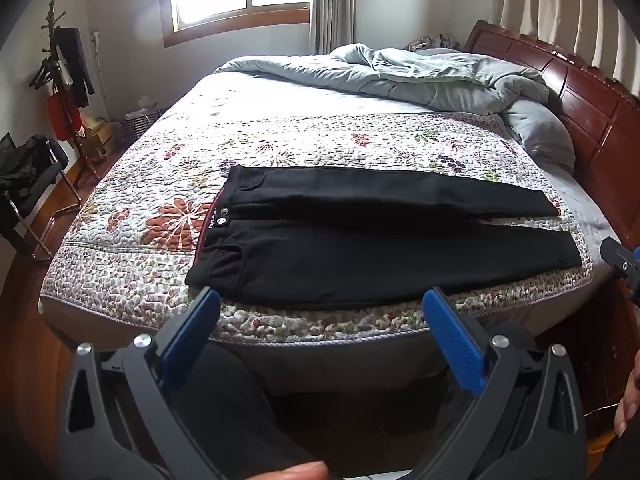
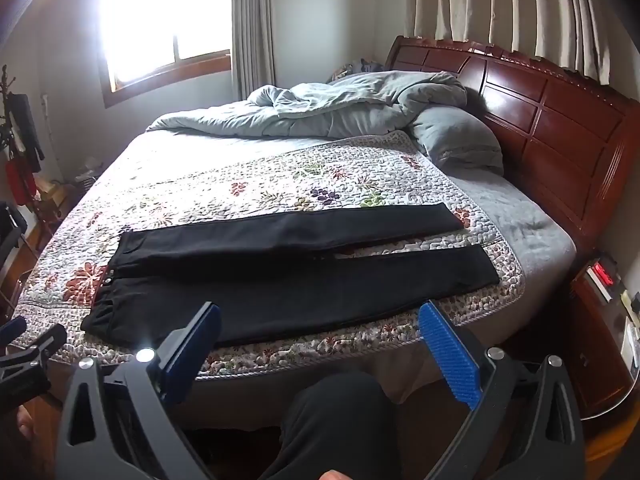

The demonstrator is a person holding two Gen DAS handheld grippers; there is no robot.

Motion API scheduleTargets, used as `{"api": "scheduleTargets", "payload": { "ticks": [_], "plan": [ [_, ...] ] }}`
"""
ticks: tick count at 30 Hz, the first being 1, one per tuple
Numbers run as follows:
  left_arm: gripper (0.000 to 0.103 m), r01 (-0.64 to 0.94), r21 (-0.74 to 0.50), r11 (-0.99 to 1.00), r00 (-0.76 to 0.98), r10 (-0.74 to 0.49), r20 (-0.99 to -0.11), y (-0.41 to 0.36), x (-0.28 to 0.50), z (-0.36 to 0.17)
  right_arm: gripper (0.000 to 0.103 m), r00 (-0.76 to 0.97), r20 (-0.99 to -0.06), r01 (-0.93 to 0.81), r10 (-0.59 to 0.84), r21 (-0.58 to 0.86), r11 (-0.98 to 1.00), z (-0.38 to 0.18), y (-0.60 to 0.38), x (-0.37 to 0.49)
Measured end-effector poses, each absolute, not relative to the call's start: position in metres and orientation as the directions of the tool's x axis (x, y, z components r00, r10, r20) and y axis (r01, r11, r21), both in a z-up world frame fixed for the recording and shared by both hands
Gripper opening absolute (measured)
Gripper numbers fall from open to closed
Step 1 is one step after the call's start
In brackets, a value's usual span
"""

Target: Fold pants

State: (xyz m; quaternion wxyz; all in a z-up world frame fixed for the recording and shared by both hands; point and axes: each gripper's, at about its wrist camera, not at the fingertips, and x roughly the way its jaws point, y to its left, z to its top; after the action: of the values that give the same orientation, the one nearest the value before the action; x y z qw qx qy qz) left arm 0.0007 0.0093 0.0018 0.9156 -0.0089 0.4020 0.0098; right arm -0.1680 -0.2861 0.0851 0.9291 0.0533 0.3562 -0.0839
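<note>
Black pants [image 1: 360, 236] lie flat on the floral quilt [image 1: 280, 140], waistband to the left, both legs stretched to the right and slightly apart. They also show in the right wrist view [image 2: 288, 280]. My left gripper [image 1: 320, 300] is open and empty, held just off the bed's near edge in front of the pants. My right gripper [image 2: 320, 316] is open and empty, also short of the near edge. Its tip shows at the right edge of the left wrist view [image 1: 620, 260]. The left gripper shows at the left edge of the right wrist view [image 2: 28, 352].
A crumpled grey duvet [image 1: 420, 76] and pillow [image 1: 540, 132] lie at the far side by the dark wooden headboard [image 1: 580, 96]. A nightstand [image 2: 600, 320] stands to the right. A coat rack [image 1: 64, 72] and chair [image 1: 32, 184] stand to the left. My knee [image 2: 336, 420] is below the grippers.
</note>
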Motion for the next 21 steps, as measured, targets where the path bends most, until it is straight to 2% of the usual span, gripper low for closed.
{"api": "scheduleTargets", "payload": {
  "ticks": [21],
  "plan": [
    [0.101,-0.038,-0.003,0.999,0.681,0.024,-0.732,0.0078,-0.0002,0.0073,0.100,0.734,-0.670,0.191,-0.112,0.045,0.981,0.0843,-0.2863,-0.1676]
  ]
}}
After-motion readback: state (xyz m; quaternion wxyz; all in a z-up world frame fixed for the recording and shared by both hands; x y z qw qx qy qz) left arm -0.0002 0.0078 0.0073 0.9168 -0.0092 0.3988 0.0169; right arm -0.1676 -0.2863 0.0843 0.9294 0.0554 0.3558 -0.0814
